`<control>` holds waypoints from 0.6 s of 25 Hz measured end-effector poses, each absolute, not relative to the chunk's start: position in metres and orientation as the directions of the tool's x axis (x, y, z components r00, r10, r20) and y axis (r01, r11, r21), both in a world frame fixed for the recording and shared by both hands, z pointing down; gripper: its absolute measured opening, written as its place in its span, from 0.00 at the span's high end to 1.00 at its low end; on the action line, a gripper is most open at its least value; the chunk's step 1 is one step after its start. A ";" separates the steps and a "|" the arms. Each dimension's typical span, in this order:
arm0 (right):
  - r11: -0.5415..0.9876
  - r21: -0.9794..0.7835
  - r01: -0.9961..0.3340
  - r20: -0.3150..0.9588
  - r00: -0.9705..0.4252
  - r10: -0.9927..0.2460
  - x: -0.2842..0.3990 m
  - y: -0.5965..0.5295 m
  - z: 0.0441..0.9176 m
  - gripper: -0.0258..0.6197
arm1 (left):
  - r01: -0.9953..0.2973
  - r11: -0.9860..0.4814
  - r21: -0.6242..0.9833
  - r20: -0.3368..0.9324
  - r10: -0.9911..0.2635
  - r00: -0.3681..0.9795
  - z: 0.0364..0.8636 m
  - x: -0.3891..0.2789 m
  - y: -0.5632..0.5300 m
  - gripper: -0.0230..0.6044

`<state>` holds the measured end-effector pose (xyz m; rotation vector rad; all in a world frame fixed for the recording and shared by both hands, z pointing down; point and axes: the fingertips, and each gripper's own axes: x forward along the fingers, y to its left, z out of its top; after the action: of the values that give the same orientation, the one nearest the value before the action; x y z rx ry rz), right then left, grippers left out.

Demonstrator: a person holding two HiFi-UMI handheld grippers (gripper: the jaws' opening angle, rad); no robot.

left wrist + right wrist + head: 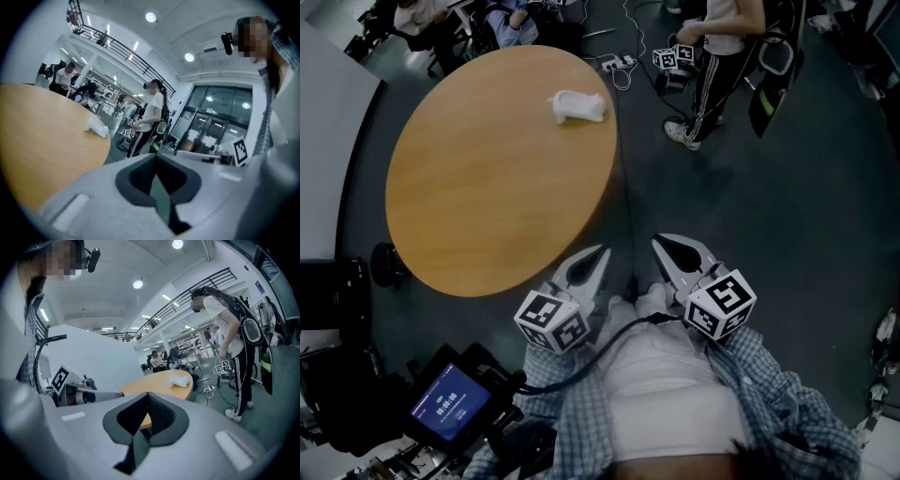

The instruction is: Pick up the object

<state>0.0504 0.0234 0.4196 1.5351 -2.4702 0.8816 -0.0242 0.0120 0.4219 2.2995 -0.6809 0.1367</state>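
A small white object (577, 106) lies near the far edge of the round wooden table (487, 187). It also shows in the left gripper view as the white object (97, 127) and in the right gripper view as the white object (180, 380). My left gripper (602, 255) is held close to my body, off the table's near edge, shut with nothing in it. My right gripper (661, 246) hangs beside it, also shut and empty. Both are far from the object.
A person in a white top and black trousers (717, 56) stands beyond the table holding marker-cube grippers (673, 58). A power strip and cables (617, 64) lie on the dark floor. Seated people (511, 21) are at the back. A device with a lit screen (450, 401) sits at lower left.
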 end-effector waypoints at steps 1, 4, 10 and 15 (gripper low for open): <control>0.323 -0.419 -0.848 0.376 -0.486 -0.789 0.051 0.023 0.419 0.95 | -0.511 -0.599 0.617 0.286 -0.434 0.854 0.421 -0.024 0.012 0.96; 0.326 -0.420 -0.847 0.377 -0.489 -0.786 0.053 0.022 0.419 0.95 | -0.513 -0.597 0.617 0.287 -0.436 0.853 0.420 -0.022 0.011 0.96; 0.337 -0.428 -0.838 0.378 -0.505 -0.776 0.053 0.018 0.421 0.95 | -0.524 -0.587 0.617 0.293 -0.447 0.845 0.421 -0.022 0.008 0.96; 0.332 -0.436 -0.837 0.373 -0.504 -0.779 0.047 0.014 0.425 0.95 | -0.539 -0.578 0.612 0.297 -0.463 0.835 0.426 -0.032 0.006 0.96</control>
<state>0.0466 0.0142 0.4247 1.5114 -2.4837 0.9047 -0.0317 0.0059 0.4258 2.2840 -0.7272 0.1349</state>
